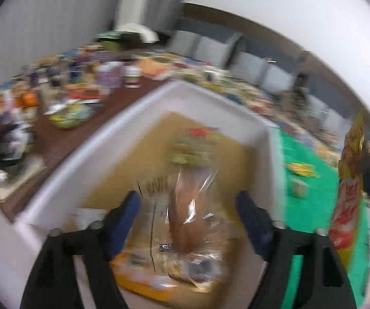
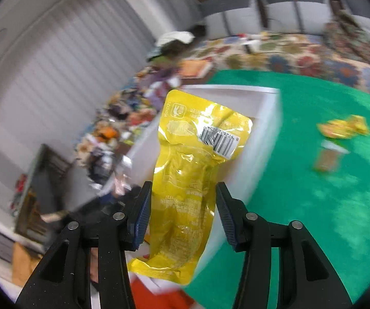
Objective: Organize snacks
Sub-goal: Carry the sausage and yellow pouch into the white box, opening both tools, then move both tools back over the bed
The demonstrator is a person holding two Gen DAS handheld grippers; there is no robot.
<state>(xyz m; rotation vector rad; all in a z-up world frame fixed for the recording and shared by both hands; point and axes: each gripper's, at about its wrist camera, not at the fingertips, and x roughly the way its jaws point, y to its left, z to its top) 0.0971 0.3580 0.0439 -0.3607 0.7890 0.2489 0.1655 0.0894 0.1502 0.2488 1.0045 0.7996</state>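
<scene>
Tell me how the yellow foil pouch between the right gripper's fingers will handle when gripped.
The yellow pouch looks creased and bent along its length, so it will probably flop rather than hold shape. Its glossy film reflects light, so it may slide between the pads of the right gripper. It looks thin and flat, so it is likely light.

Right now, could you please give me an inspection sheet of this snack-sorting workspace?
Surface: green mat beside brown tabletop.
Job's things: white bin holds clear-wrapped snack; yellow pouch above its edge.
Clutter: loose snacks on mat; blurred packet pile behind bin.
Grippers: left gripper open over bin; right gripper around pouch, contact unclear.
Cables: nothing seen.
Surroundings: grey blinds, patterned cloth.
</scene>
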